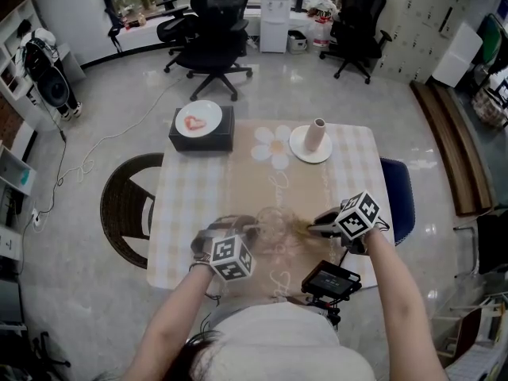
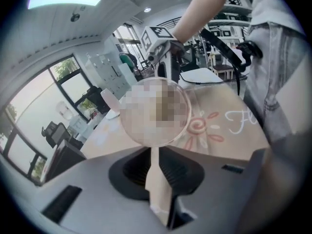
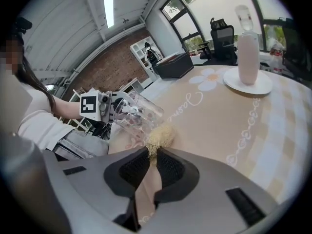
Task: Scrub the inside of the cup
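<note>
the left tongs (image 2: pixel 155 152) are pinching the edge of the clear cup (image 3: pixel 139 112), holding it tipped sideways just above the counter (image 3: pixel 219 126). the right tongs (image 3: pixel 152 155) are clamping a straw-coloured scrubber (image 3: pixel 161 138) at the cup's nearer end.

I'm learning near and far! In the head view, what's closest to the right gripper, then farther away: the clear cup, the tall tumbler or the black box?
1. Clear cup, just left of the right gripper.
2. Tall tumbler, ahead on a white plate.
3. Black box, at the far left corner.
</note>
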{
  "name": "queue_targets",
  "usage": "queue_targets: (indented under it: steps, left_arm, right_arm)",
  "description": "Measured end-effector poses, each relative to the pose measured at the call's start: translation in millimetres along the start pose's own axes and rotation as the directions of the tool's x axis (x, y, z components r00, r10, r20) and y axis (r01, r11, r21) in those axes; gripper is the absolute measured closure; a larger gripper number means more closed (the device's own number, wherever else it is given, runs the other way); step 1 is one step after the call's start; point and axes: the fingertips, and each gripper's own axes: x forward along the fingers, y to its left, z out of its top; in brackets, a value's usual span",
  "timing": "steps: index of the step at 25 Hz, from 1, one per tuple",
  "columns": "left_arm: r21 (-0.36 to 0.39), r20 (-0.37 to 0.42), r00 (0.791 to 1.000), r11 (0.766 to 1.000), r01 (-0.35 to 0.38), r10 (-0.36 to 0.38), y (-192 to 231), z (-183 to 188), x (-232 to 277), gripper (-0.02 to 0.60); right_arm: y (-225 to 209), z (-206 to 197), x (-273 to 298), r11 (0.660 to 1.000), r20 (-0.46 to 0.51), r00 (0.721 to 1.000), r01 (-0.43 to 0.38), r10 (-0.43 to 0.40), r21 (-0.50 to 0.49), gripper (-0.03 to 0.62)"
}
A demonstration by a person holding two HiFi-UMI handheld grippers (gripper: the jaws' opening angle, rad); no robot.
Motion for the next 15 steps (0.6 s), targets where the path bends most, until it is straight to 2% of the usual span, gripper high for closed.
queue_targets:
  steps: [2, 5, 11, 15]
  left_arm:
    - [-0.101, 0.009, 1.000, 0.995, 0.015, -0.014, 3.1, 0.4, -0.6, 0.526]
    - [-0.238, 0.027, 0.999, 0.970, 0.044, -0.039, 7.9, 1.2, -1.9, 0.529]
    - [-0.404, 0.048, 0.996, 0.910, 0.088, -0.075, 13.5, 4.1, -3.5, 0.529]
    - [-0.451, 0.044, 0.995, 0.887, 0.101, -0.092, 15.3, 6.0, -4.0, 0.529]
  right_arm:
    - [0.8, -2.5, 0.9, 1.000, 0.013, 1.000, -0.003, 0.003, 0.022, 0.545]
    - [2.9, -4.3, 1.9, 0.998, 0.051, 0.999, -0.022, 0.018, 0.067, 0.545]
    - [7.8, -5.3, 1.5, 0.990, 0.112, 0.993, -0.057, 0.042, 0.128, 0.545]
    - [10.1, -6.9, 2.3, 0.989, 0.123, 0.991, -0.064, 0.048, 0.134, 0.545]
